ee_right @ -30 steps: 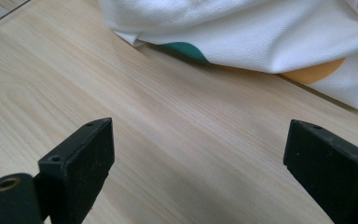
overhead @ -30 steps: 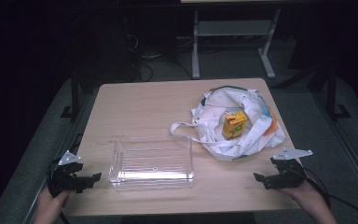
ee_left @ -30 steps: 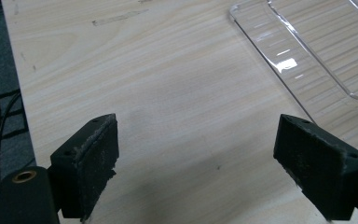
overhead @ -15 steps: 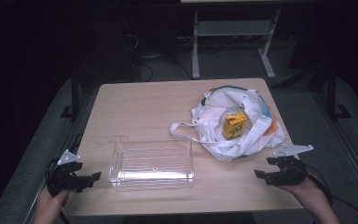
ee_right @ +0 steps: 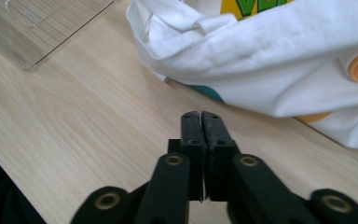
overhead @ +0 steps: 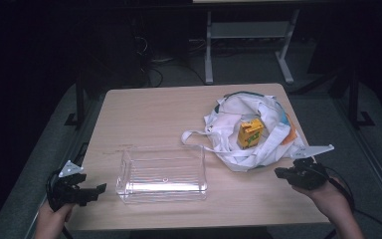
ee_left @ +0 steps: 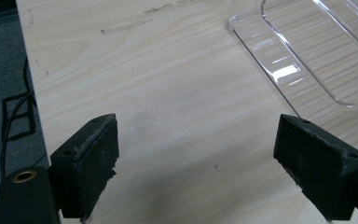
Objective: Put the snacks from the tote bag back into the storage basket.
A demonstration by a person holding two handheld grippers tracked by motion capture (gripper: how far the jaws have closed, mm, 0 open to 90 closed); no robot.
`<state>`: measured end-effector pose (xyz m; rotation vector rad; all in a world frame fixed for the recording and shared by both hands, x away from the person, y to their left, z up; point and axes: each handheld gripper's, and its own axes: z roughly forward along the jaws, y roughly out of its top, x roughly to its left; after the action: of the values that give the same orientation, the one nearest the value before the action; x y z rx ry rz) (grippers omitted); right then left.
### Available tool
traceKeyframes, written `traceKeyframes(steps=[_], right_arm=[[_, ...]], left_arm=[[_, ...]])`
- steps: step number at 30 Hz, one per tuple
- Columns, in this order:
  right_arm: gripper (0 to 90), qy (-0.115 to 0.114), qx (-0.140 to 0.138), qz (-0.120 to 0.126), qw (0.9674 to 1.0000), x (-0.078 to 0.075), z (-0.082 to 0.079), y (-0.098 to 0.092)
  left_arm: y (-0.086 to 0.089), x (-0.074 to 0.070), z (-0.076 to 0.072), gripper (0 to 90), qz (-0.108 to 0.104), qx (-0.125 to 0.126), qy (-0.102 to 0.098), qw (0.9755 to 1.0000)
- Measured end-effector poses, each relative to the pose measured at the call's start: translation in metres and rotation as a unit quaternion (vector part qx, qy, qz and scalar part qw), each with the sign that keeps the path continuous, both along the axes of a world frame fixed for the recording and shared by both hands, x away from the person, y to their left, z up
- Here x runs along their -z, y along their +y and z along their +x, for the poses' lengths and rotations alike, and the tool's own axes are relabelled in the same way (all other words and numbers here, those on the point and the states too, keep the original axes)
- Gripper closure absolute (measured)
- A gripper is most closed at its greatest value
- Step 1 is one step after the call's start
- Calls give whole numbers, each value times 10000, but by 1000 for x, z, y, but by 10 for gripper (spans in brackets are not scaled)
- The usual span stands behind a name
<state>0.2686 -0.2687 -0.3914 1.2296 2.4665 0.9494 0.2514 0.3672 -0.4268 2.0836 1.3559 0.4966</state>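
- The right gripper (overhead: 281, 174) hovers at the near right table (overhead: 149, 114) edge, jaws pressed together on nothing, having just closed.
- The white bag (overhead: 258, 134) lies just beyond it, far-left, yellow carton (overhead: 250, 133) inside.
- The left gripper (overhead: 99, 189), jaws apart, sits well off, beside the clear tray (overhead: 161, 174).

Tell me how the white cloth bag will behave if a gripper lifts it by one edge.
The white cloth bag lies crumpled in soft folds, so it will likely sag and drape rather than hold its shape. The yellow carton sits in its open mouth and may slide or tip out. Its loose strap would probably trail behind.
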Motion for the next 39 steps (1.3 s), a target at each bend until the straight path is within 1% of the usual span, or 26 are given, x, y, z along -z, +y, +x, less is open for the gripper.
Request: traceKeyframes(steps=[5,8,11,13,15,19,22,25,28,30,35,39], right_arm=[[899,-70,-70,25,9999,-7,6,1],[899,-70,-75,62,9999,-10,10,0],[899,-114,-138,66,9998,-13,15,0],[899,-99,-145,108,9998,-15,19,0],[899,-78,-131,129,9998,-17,22,1],[899,-121,-181,159,9996,-22,28,4],[899,-140,-216,165,9995,-26,32,7],[899,-182,-300,125,9993,-27,36,10],[899,-160,-296,108,9994,-27,41,13],[899,-141,-301,170,9993,-28,44,14],[899,-170,-357,157,9991,-30,52,20],[899,-197,-426,128,9988,-31,57,27]], left_arm=[[-1,-3,-1,138,-26,-12,-67,10000],[0,-2,0,138,10,-31,-18,10000],[-1,-3,0,138,-50,-41,-58,10000],[0,-3,0,138,-13,-44,-65,10000],[1,-3,0,138,-51,-72,-55,9999],[3,-3,-1,138,-43,-37,-96,9999],[4,-2,-1,138,-74,-64,-68,9999],[4,-2,-1,138,-57,-35,-80,9999],[5,-1,0,138,-69,-45,-59,9999],[5,-1,0,138,-73,-47,-48,10000],[5,0,1,138,-37,-23,-31,10000],[4,-1,-1,138,-62,-19,-42,10000]])
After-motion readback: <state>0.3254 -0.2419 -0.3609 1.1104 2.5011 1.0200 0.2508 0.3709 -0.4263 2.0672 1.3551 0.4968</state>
